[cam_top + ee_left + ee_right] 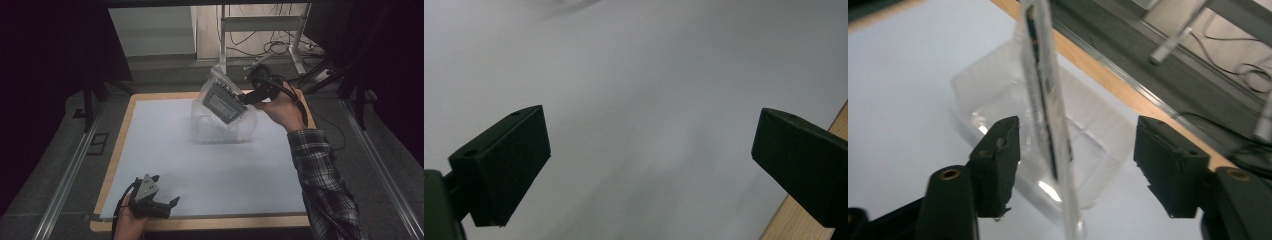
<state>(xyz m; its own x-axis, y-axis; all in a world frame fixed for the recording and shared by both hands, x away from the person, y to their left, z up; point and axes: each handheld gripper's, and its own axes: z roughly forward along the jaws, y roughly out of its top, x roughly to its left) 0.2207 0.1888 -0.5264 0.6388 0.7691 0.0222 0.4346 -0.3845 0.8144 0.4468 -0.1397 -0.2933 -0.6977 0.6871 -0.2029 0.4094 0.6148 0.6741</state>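
A clear plastic tub stands on the white sheet at the back centre of the table. A flat grey device in a clear bag leans tilted out of the tub's top. My right gripper is at the bag's right side. In the right gripper view the bagged device hangs edge-on over the tub, and my right gripper is open with a gap on both sides of it. My left gripper rests open near the front left edge, where my left gripper holds nothing over bare sheet.
The wooden table edge frames the sheet, and the same edge lies close by the left gripper. Behind the table stand a metal desk frame and loose cables on the floor. Metal rails run along both sides.
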